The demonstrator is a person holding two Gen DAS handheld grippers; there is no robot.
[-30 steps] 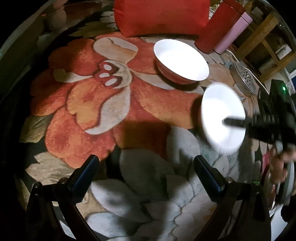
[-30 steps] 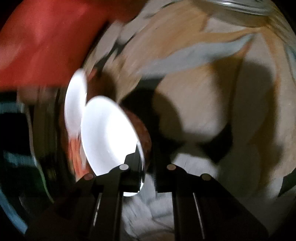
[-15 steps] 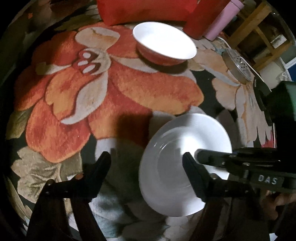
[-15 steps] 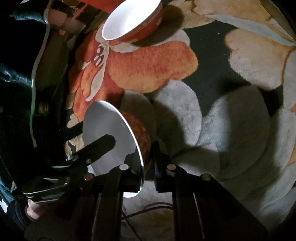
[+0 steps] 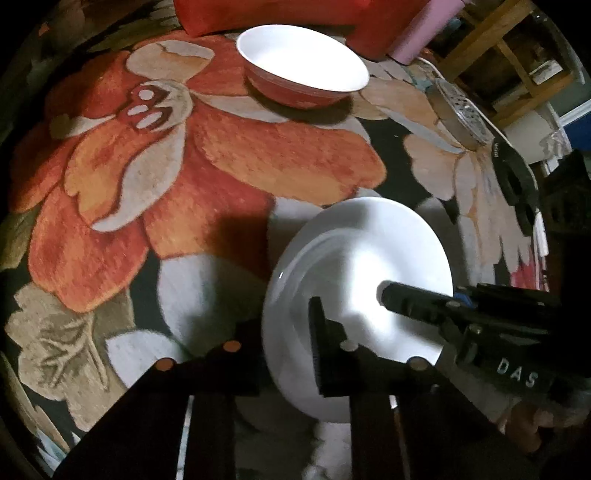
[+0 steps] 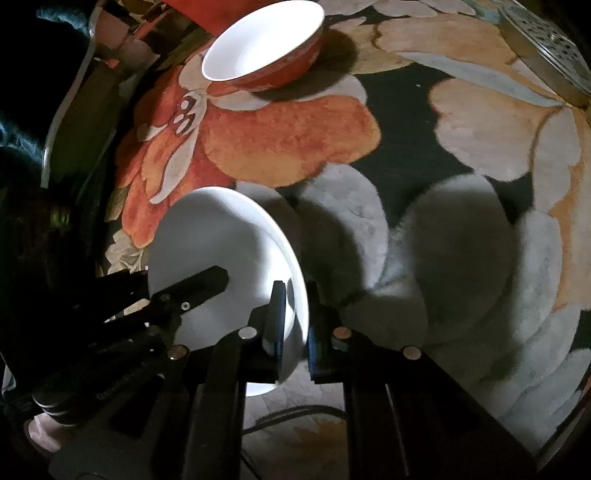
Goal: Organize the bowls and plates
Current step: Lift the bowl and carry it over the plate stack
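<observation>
A white plate (image 5: 351, 240) with a red-orange underside hangs tilted above the floral rug (image 5: 221, 166), held between both grippers. My right gripper (image 6: 297, 325) is shut on the plate (image 6: 214, 229) at its near rim. In the left wrist view the right gripper (image 5: 384, 291) reaches in from the right across the plate's face. My left gripper (image 5: 288, 343) has its jaws closing on the plate's lower-left rim. One finger lies on the white face and the other is behind the plate. A red bowl (image 5: 303, 55) with a white inside stands alone at the rug's far side (image 6: 262, 40).
A red cushion (image 5: 258, 14) and a pink bottle (image 5: 424, 29) stand behind the bowl. A round perforated metal lid (image 5: 461, 110) lies at the rug's right edge, with a black strap (image 5: 513, 177) nearby. Wooden shelving (image 5: 517, 55) rises at the far right.
The right gripper carried the plate from the right to in front of the left gripper. The left gripper's fingers came together from wide apart onto the plate's rim.
</observation>
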